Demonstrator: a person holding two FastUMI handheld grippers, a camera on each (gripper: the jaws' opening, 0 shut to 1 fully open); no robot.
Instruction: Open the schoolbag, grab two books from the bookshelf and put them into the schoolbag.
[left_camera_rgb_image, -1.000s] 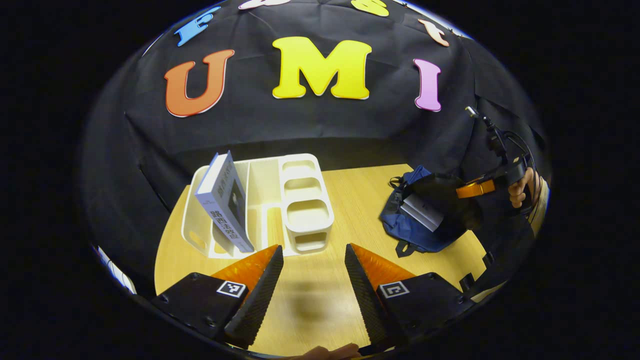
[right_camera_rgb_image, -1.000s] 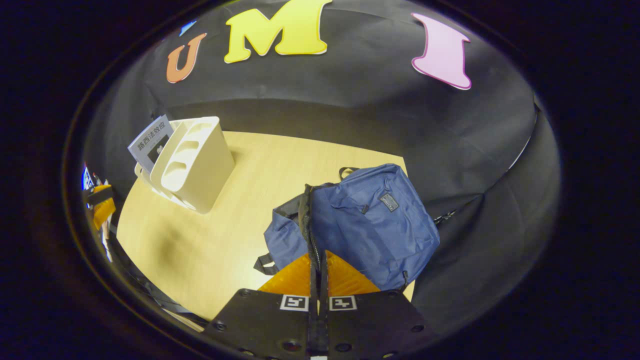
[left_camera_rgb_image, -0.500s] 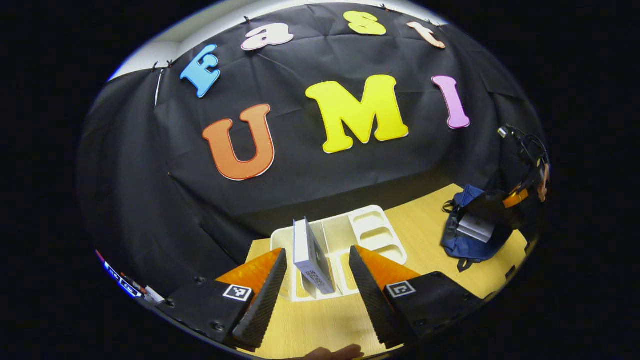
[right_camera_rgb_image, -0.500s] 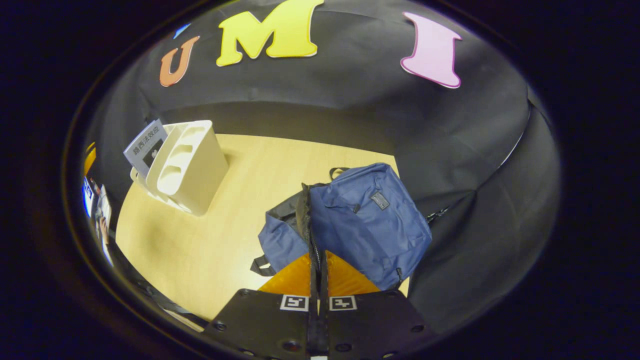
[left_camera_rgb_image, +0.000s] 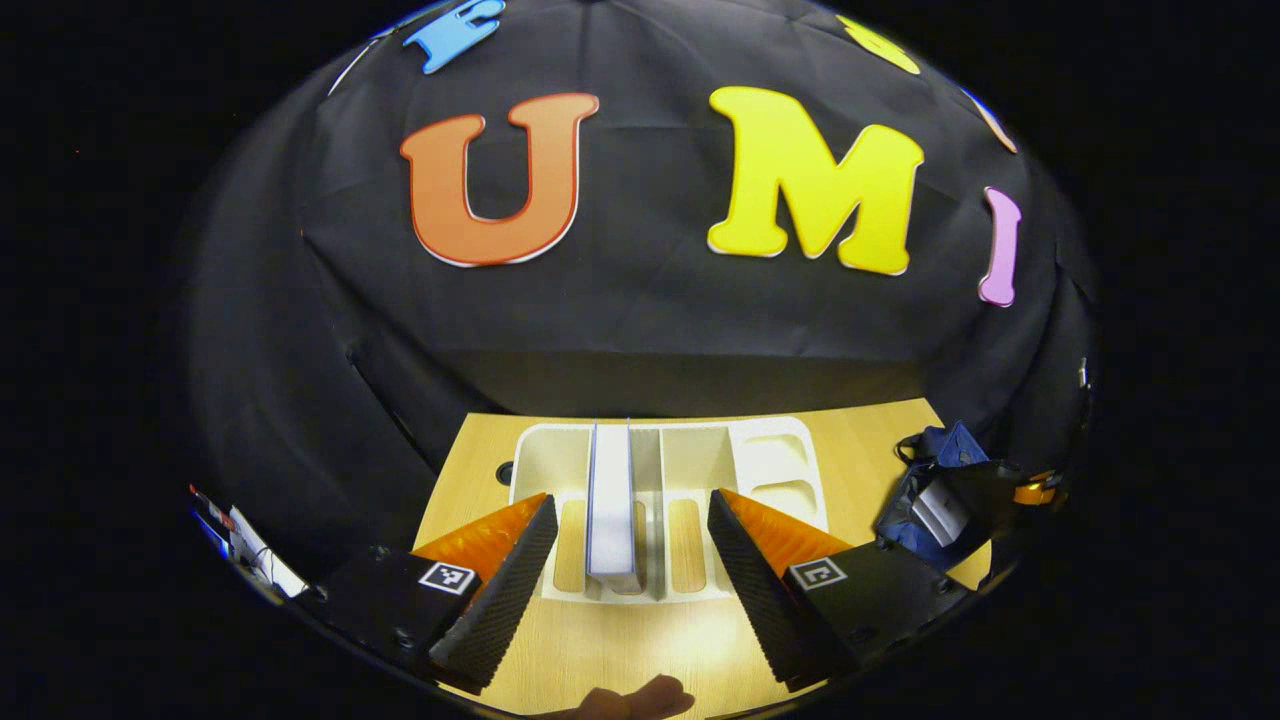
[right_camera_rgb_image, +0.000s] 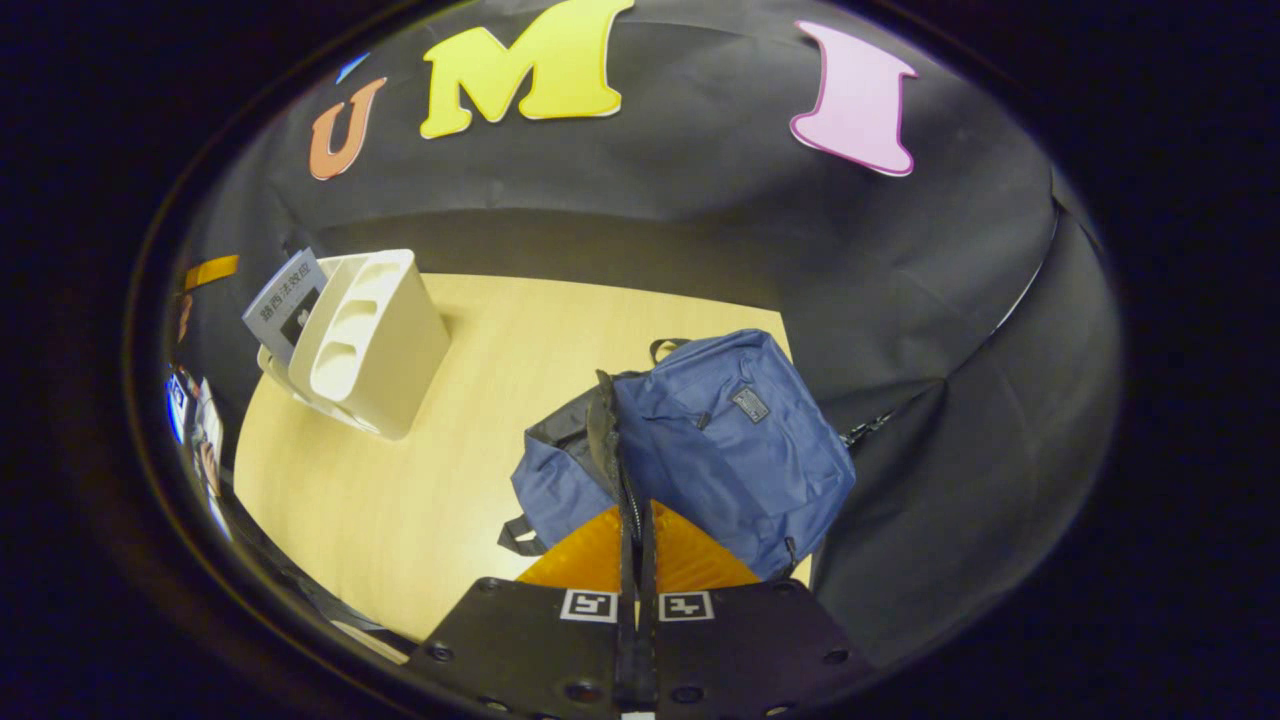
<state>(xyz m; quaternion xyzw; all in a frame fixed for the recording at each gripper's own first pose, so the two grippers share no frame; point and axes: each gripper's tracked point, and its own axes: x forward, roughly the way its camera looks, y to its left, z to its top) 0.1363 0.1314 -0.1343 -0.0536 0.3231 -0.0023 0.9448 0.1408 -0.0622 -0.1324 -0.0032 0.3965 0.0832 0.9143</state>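
Your left gripper (left_camera_rgb_image: 628, 560) carries two wedge-shaped fingers (left_camera_rgb_image: 500, 590) with finely ribbed inner pads, each set on a flat black block with rounded corners. A small square black-and-white marker (left_camera_rgb_image: 446, 577) sits on top of each block, and round screw heads (left_camera_rgb_image: 404, 634) dot the outer edges. A fingertip of your hand (left_camera_rgb_image: 640, 700) shows at the bottom rim of that view. Your right gripper (right_camera_rgb_image: 637, 560) has the same build: two black blocks side by side, each with a square marker (right_camera_rgb_image: 588, 605) near the inner edge and screws (right_camera_rgb_image: 575, 690) along the near side, and wedge fingers with a faceted, textured upper face.
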